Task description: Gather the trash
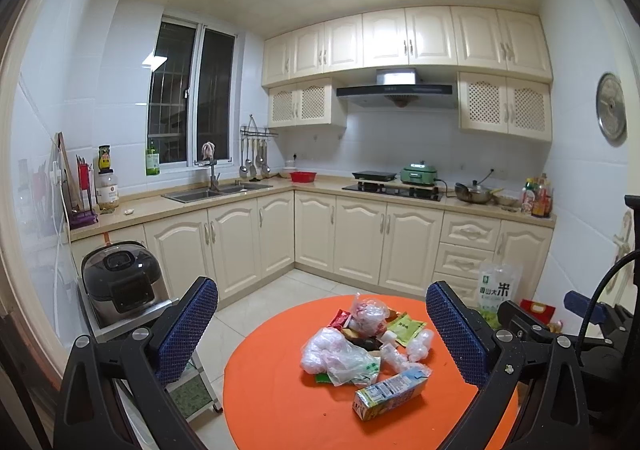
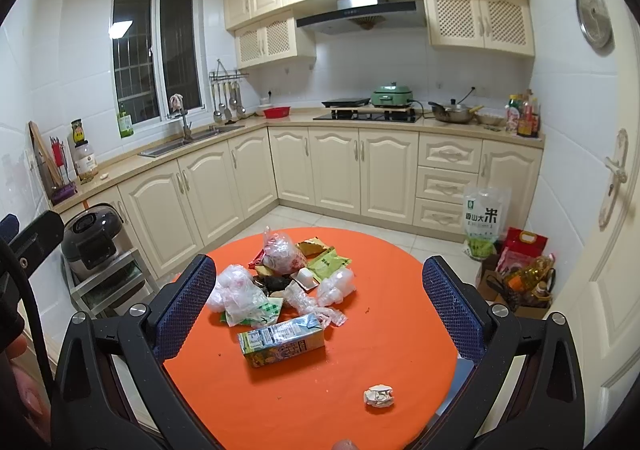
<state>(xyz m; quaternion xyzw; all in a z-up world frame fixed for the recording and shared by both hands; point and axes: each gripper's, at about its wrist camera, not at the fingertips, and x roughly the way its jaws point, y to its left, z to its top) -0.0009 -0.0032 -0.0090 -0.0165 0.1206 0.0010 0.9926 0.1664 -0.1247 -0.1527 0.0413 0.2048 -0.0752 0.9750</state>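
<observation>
trash pile (image 2: 280, 282) sits heaped on a round orange table (image 2: 320, 390) in a kitchen with cream cabinets (image 2: 332, 170). the pile holds clear plastic bags (image 1: 336, 354), a green snack packet (image 2: 329, 262) and a drink carton (image 2: 280, 344) lying on its side at the near edge. a crumpled paper ball (image 2: 379, 396) lies apart from the pile, nearer the camera in the right wrist view. left gripper (image 1: 322, 334) hangs above the table with its blue-padded fingers spread wide and nothing between them. right gripper (image 2: 320, 314) is likewise wide open and empty, framing the pile. a rice cooker (image 1: 120, 282) stands on a low rack to the left, and a rice bag (image 2: 484, 222) leans against the drawers.
</observation>
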